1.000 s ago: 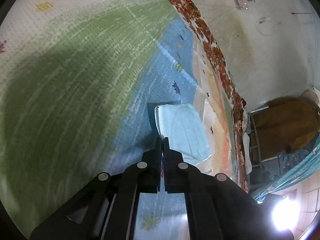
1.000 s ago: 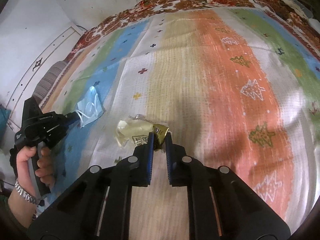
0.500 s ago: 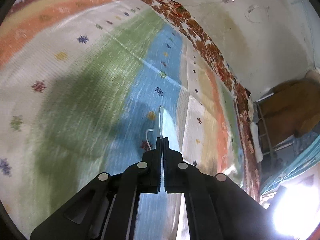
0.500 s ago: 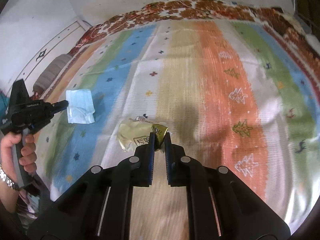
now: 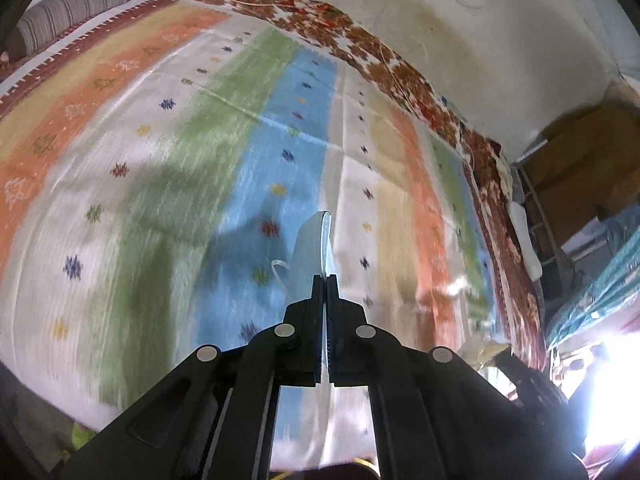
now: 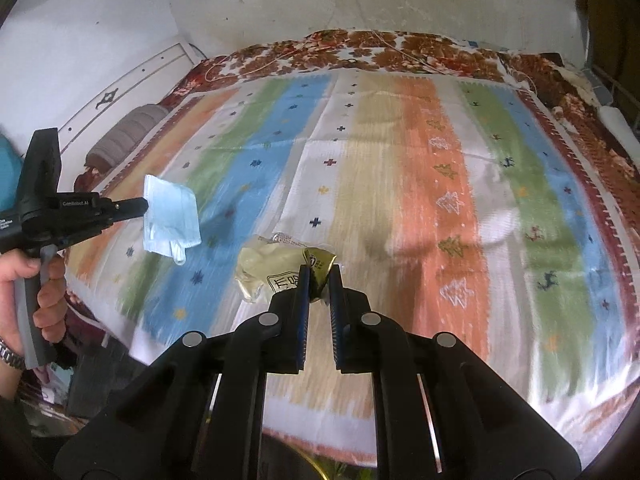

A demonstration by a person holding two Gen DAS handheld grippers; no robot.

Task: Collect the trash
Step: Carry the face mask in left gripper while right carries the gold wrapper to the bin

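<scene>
My left gripper (image 5: 325, 278) is shut on a pale blue face mask (image 5: 310, 244), seen edge-on above the striped bedspread (image 5: 180, 168), its white ear loop dangling at the left. The right wrist view shows that same mask (image 6: 170, 216) hanging flat from the left gripper (image 6: 142, 203), held by a hand at the left edge. My right gripper (image 6: 320, 270) is shut on a crumpled yellowish plastic wrapper (image 6: 276, 270) with dark print, lifted off the bedspread (image 6: 420, 180).
The bed is covered by a colourful striped blanket over a brown floral sheet (image 6: 360, 54). A grey striped bolster (image 6: 128, 140) lies at its head on the left. White walls stand behind; shelves and clutter (image 5: 568, 184) sit beyond the bed's right edge.
Both grippers have risen and pulled back from the bed, each carrying its piece. The mask turned edge-on in the left wrist view; the wrapper left the blanket.
</scene>
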